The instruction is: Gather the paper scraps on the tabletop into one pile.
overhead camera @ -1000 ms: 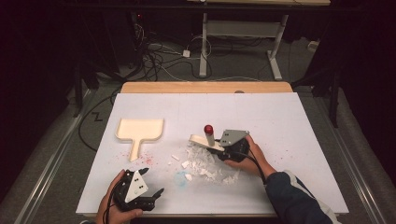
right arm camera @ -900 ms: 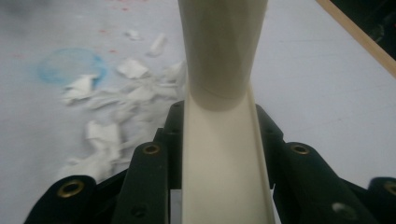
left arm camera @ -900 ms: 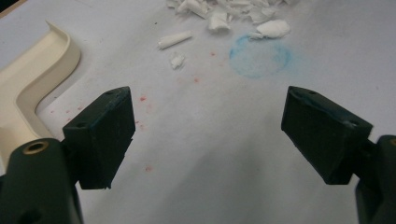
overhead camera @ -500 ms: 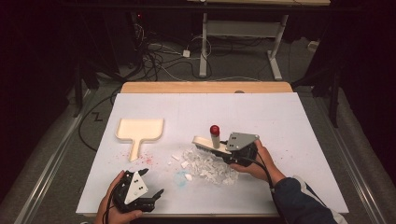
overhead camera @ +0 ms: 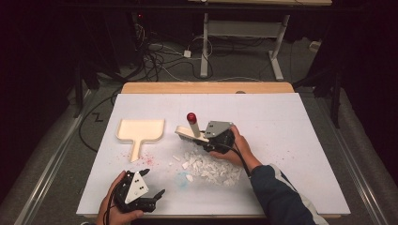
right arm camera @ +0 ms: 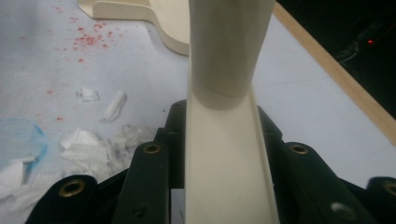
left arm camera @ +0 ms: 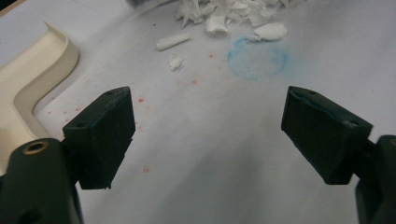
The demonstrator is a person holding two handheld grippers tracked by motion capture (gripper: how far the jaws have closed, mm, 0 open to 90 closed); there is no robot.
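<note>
Cream brush, red-tipped handle

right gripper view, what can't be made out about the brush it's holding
- Brush bristles: its head is cut off by the top edge of the right gripper view.
- Brush head in the high view: too small to show whether bristles touch the paper scraps.
- Right gripper jaw tips: hidden behind the cream handle in its own view.
- Dustpan: cut off at the top edge.
</note>
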